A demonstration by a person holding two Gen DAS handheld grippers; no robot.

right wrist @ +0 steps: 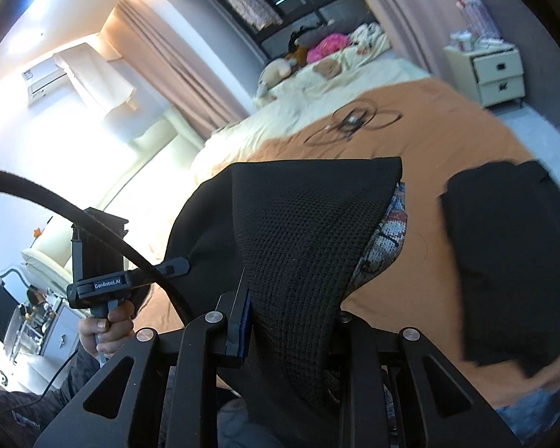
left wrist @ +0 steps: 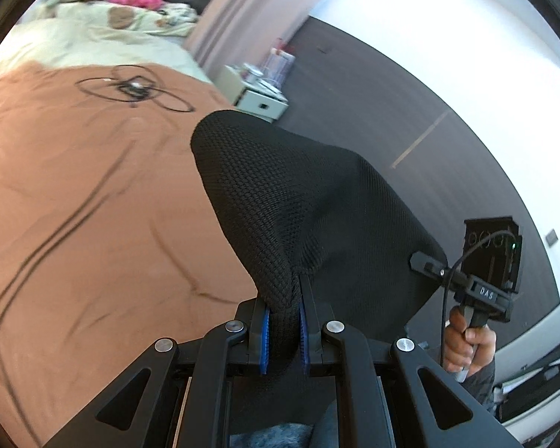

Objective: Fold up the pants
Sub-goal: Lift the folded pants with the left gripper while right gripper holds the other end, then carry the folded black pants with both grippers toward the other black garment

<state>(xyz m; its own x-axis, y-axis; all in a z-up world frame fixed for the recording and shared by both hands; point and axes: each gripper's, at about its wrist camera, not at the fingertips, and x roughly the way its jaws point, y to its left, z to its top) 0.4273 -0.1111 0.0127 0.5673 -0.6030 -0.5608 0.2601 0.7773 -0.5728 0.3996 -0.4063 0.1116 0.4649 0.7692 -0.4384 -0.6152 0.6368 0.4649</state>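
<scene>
Left tongs [left wrist: 284, 330]: jaws nearly closed, blue pads [left wrist: 266, 339] pinching a bunched fold of the black mesh pants [left wrist: 291, 205]. From the grip the cloth fans out toward 12 o'clock and across to 3 o'clock, raised clear of the bed.

Right tongs [right wrist: 291, 321]: jaws narrow, clamped on another part of the same pants [right wrist: 302, 231]; one blue pad shows on the left jaw, the other jaw is hidden behind cloth. A patterned lining or second layer [right wrist: 390, 231] shows at the garment's edge toward 3 o'clock.

Each wrist view shows the opposite tongs with the garment stretched between the two. A hand [left wrist: 466, 339] grips the handle at 4 o'clock in the left view; the other hand [right wrist: 106, 330] grips its handle at 8 o'clock in the right view.

Below lies the bed's orange sheet [left wrist: 93, 205], a coiled black cable [left wrist: 134, 87] on it at 11 o'clock. A separate folded black garment [right wrist: 511, 261] lies on the sheet at 3 o'clock in the right view. A cream nightstand [right wrist: 498, 74] stands at 2 o'clock.
</scene>
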